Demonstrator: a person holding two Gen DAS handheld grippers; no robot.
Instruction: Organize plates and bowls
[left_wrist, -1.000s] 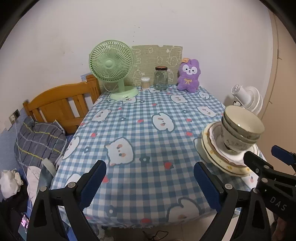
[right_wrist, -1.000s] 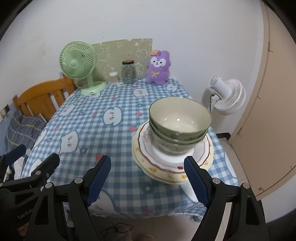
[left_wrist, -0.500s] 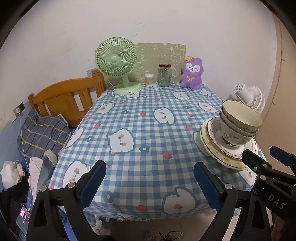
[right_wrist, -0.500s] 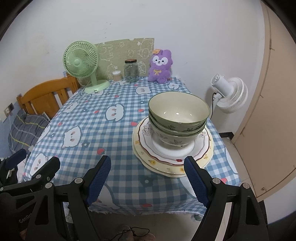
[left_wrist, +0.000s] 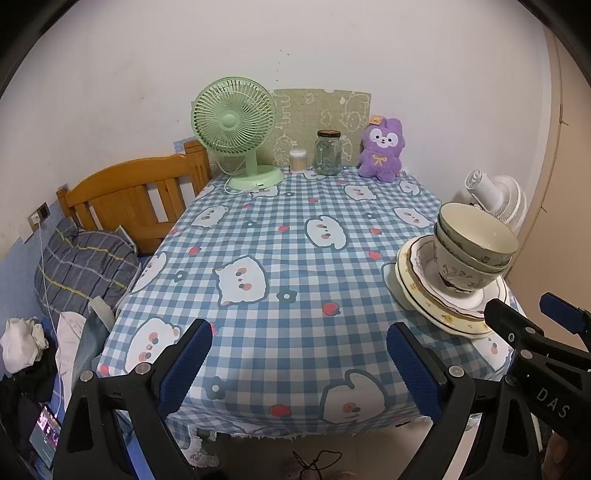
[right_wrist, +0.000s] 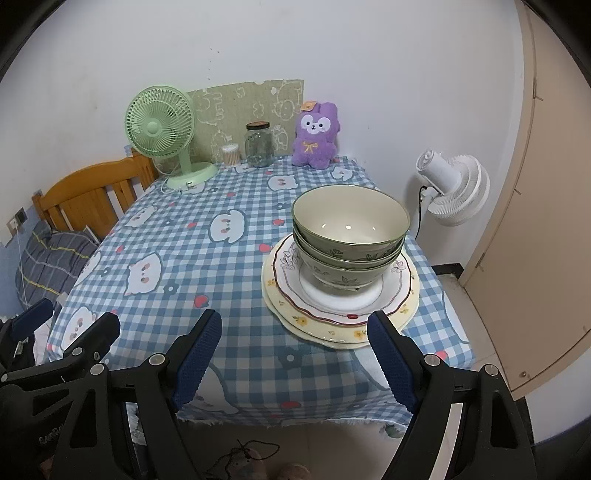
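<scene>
Nested green bowls (right_wrist: 349, 236) (left_wrist: 474, 251) stand on stacked plates (right_wrist: 395, 299) (left_wrist: 424, 295) at the near right of the checked tablecloth (right_wrist: 207, 266) (left_wrist: 295, 258). My right gripper (right_wrist: 295, 354) hangs open in front of the table's near edge, just short of the plates, with nothing between its blue pads. My left gripper (left_wrist: 301, 363) is open too, over the near edge at mid-table, left of the stack and holding nothing. In each wrist view the other gripper shows at the side.
At the back stand a green desk fan (left_wrist: 236, 125), a glass jar (left_wrist: 328, 152), a small swab container (left_wrist: 297, 159) and a purple plush (left_wrist: 382, 149). A wooden bed frame (left_wrist: 136, 195) with bedding lies left. A white fan (right_wrist: 454, 184) and a door (right_wrist: 546, 221) are right.
Both views have drawn back and up from the table, so more of the near edge and floor shows. The stack has not moved and both grippers stay open.
</scene>
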